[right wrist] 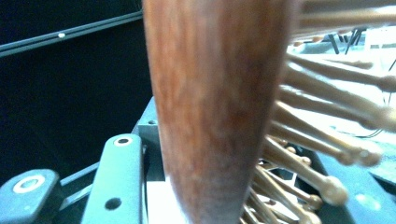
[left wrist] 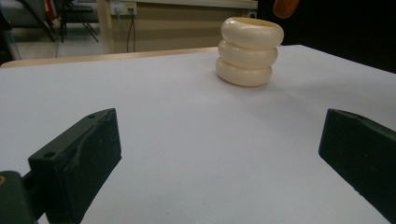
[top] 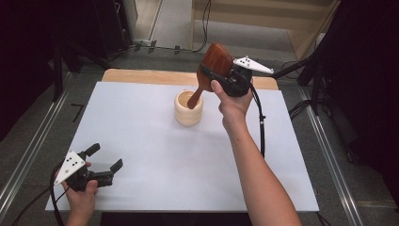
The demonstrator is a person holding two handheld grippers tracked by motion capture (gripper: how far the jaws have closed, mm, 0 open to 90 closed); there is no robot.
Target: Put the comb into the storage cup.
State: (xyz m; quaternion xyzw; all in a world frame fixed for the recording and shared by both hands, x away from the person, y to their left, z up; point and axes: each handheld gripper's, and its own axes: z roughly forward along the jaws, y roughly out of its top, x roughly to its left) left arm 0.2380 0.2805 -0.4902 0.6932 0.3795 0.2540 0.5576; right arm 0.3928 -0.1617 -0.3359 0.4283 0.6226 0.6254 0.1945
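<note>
Hairbrush (top: 214,70) handle seemingly inside cup (top: 188,113)

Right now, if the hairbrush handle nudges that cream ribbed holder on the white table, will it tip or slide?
The cream ribbed holder looks squat, three stacked bulges about as wide as tall, so it probably slides rather than tips. It is open-topped and likely hollow, so perhaps light. The smooth white table should offer little grip.

The brown wooden hairbrush (right wrist: 210,116) stands clamped between the black jaws, with its ball-tipped wooden bristles (right wrist: 322,140) spreading toward three o'clock, slightly blurred.
</note>
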